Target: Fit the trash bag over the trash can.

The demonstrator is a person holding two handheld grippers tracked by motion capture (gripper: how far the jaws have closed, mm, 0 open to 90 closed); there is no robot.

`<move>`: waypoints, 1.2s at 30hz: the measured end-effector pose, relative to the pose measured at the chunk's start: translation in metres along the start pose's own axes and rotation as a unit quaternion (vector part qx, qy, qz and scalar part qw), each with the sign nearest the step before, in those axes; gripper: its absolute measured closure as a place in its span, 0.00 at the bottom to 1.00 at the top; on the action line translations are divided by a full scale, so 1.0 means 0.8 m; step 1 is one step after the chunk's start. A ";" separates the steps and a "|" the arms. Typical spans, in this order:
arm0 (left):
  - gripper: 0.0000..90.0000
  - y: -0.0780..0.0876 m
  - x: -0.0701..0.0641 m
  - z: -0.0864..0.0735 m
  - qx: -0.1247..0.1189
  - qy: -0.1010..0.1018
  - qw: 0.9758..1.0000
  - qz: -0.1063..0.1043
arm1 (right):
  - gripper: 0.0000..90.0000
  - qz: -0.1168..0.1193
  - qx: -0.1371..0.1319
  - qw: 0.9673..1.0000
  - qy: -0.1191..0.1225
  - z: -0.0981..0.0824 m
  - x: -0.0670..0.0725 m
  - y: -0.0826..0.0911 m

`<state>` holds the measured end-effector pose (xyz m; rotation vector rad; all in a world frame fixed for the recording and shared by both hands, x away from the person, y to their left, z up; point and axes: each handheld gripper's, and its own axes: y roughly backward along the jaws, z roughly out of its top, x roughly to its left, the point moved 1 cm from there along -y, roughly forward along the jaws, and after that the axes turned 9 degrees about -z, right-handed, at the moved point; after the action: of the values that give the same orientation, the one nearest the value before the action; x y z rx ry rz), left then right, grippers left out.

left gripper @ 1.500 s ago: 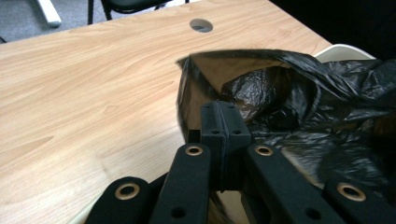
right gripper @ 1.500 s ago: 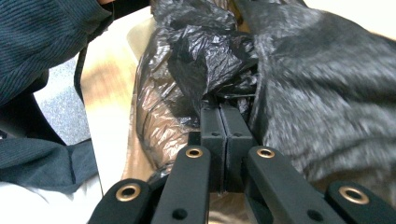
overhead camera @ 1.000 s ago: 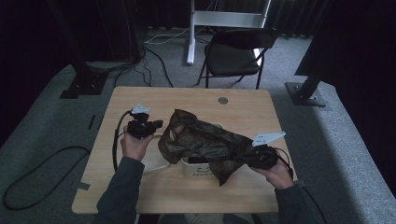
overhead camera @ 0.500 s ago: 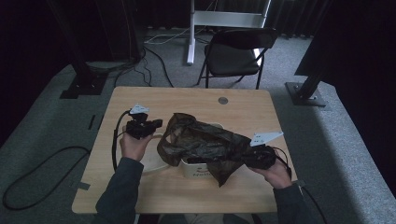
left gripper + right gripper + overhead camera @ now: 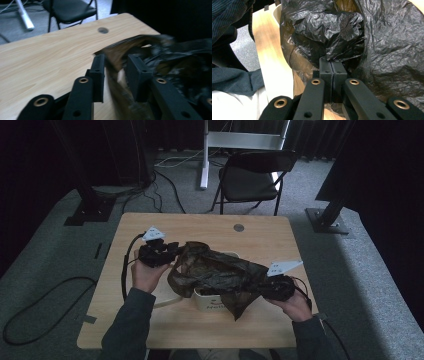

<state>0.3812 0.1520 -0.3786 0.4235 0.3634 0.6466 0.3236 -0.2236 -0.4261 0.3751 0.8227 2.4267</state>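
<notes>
Right tool (image 5: 265, 287) at the near edge of the desk (image 5: 210, 227), jaws pressed together on the black plastic bag (image 5: 215, 272). The bag drapes over a white bin (image 5: 207, 299) mid-desk. Farther left, the left tool (image 5: 170, 251) has just been opening, its jaws spread, a bag fold loose between them.

Left gripper (image 5: 170, 251): black body, grey three-cornered plate on top, black cable looping off its rear. Right gripper (image 5: 260, 289): same build, same pale plate, dark cable trailing behind. Jaws are flat black bars on linkage arms with brass-ringed pivot holes. Person wears dark blue-grey ribbed knit sleeves (image 5: 126, 325) and light-coloured trousers.
</notes>
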 end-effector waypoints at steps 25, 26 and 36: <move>1.00 -0.033 0.004 -0.023 0.079 0.009 0.997 0.017 | 0.99 0.005 0.018 1.000 -0.001 -0.014 -0.007 0.007; 1.00 -0.033 0.004 -0.023 0.079 0.009 0.997 0.017 | 0.99 0.005 0.018 1.000 -0.001 -0.014 -0.007 0.007; 1.00 -0.017 0.021 -0.040 0.070 0.038 0.996 0.030 | 0.99 0.006 0.044 0.999 -0.013 -0.030 -0.019 0.006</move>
<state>0.3858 0.1612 -0.4154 0.5458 0.4721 0.7002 0.3237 -0.2467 -0.4433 0.4461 0.9205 2.3978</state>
